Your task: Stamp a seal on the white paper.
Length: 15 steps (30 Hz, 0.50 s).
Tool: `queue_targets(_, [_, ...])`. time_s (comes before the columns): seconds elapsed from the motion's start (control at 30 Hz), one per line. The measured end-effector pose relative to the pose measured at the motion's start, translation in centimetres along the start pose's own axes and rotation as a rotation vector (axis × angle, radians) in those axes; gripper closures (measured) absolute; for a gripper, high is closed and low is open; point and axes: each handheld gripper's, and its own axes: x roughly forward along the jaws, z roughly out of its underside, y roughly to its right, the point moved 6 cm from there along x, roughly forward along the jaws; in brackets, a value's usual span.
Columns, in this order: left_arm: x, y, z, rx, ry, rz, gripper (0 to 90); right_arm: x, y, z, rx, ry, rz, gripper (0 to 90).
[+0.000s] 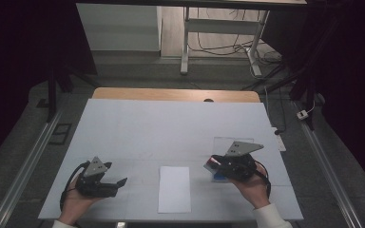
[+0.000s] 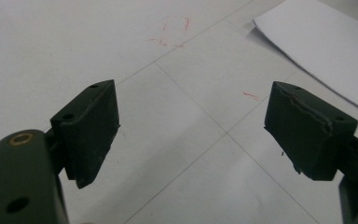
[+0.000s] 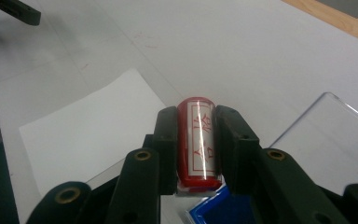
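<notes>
R gripper (image 3: 196,140) clamped on red stamp (image 3: 199,140), held between its pads across the barrel, above blue ink pad (image 3: 214,210). Looks light, rigid, glossy, so prob slippery; grip mid-barrel. L gripper (image 2: 191,126) jaws apart, empty, w/ white paper (image 2: 326,46) ahead-right.

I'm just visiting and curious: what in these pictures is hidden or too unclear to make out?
- Red stamp: in the right gripper view the right hand-held gripper covers its sides and base.
- Blue item under it: cut off by the bottom edge and the jaws; possibly an ink pad.
- Stamp label: characters too blurred to read.
- Clear plastic sheet: faint in the high view, edges hard to trace.
- Red marks on the table: too faint in the left gripper view.
</notes>
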Motion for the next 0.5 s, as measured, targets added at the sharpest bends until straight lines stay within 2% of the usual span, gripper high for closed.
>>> queue_targets(0.3, [0.0,0.0,0.0,0.001,-0.001,0.0,18.0,1.1,-1.3,-0.2,-0.031,-0.021,-0.022,70.1])
queue_targets(0.43, [0.0,0.0,0.0,0.002,-0.002,-0.001,18.0,1.6,-2.0,-0.4,-0.035,-0.019,-0.049,70.2])
queue_targets(0.5, [0.0,0.0,0.0,0.003,-0.002,-0.001,18.0,1.8,-2.1,-0.5,-0.031,-0.023,-0.043,70.1])
